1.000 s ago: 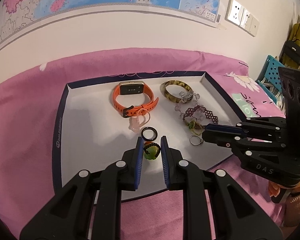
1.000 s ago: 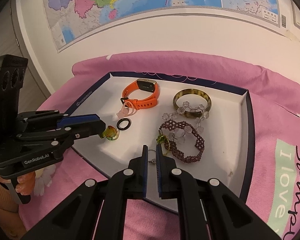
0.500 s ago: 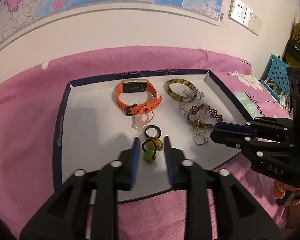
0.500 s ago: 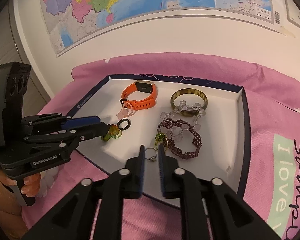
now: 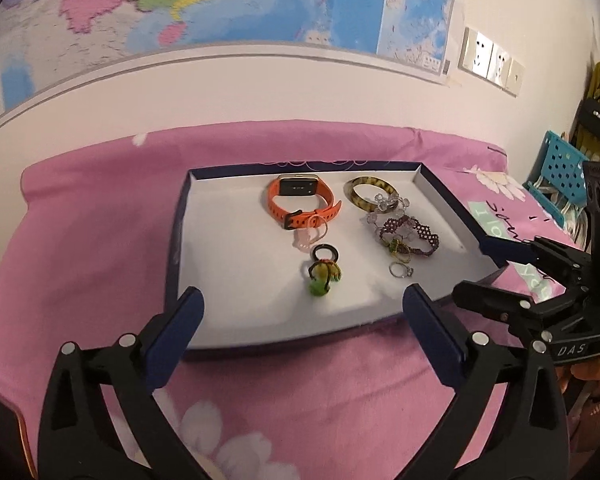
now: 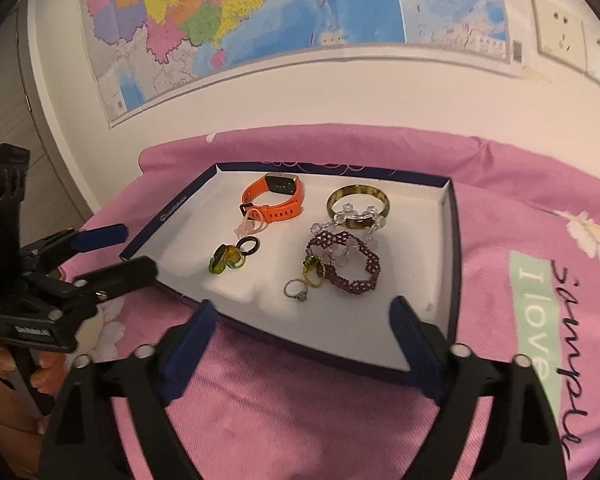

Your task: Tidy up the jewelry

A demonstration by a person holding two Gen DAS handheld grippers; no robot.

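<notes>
Left wrist view: I see my left claw (image 5: 302, 316) opening, nothing between; right claw (image 6: 300, 322) likewise. Near tray (image 5: 236, 336) edge sits partly hidden behind fingers (image 5: 180, 320).

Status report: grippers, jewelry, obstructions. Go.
Left gripper and right gripper: jaws opening, nothing between them. Green charm and silver ring lie loose in the tray. Nothing in the way.
</notes>
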